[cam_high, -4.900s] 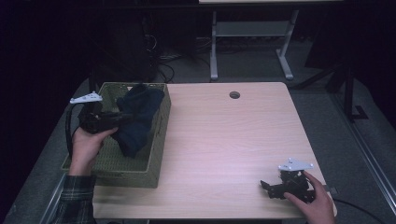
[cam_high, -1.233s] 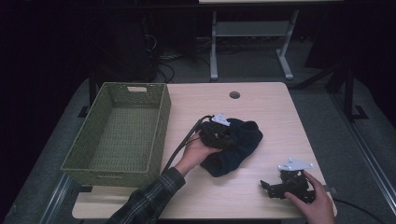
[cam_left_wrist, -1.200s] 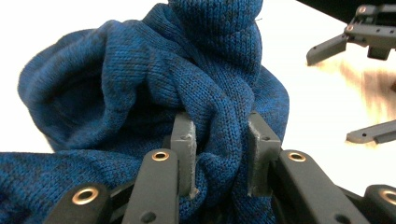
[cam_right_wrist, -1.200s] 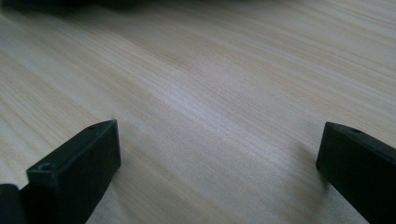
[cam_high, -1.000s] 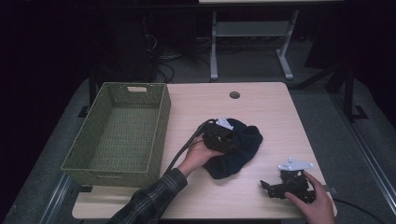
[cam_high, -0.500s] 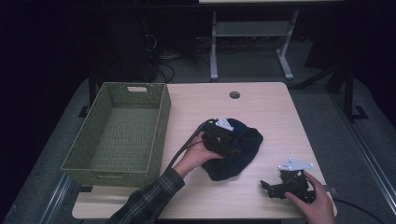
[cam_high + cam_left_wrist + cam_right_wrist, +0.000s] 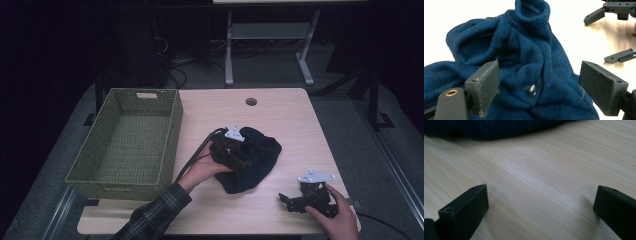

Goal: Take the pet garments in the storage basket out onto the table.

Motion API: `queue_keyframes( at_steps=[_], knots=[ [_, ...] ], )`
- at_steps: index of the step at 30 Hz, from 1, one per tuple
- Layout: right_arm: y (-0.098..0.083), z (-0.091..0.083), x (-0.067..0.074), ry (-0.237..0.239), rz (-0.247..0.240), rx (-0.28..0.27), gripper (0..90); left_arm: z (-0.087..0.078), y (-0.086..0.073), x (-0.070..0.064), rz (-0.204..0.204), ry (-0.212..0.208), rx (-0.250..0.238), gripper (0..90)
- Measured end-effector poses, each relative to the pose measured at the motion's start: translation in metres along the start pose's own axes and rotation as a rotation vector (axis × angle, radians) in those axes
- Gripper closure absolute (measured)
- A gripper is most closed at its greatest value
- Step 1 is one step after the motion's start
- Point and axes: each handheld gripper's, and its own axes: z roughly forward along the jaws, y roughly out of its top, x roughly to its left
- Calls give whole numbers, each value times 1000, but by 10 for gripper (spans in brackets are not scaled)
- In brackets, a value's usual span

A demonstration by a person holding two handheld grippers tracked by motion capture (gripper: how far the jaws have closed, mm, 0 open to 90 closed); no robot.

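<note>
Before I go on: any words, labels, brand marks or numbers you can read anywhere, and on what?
None: no readable text in any view.
Blue sweater: plain knit with a dark button, no tag or print showing.
Green basket: woven wall, no label.
Left gripper and right gripper: bare black jaws, no markings.
Table: plain wood grain.

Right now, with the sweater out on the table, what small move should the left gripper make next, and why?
Probably lift the left gripper clear of the sweater. Its fingers stand open with the knit loose between them, and the sweater lies on the table beside the basket, so it looks released.
</note>
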Motion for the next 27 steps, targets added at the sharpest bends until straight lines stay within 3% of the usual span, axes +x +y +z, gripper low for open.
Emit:
queue_keyframes(
  at_steps=[15, 27],
  knots=[
    [0, 0, 0, 0, 0, 0, 0, -25, -33, 0, -32, 46, -15, 164],
    [0, 0, 0, 0, 0, 0, 0, -43, -65, -11, -47, 122, -34, 151]
  ],
)
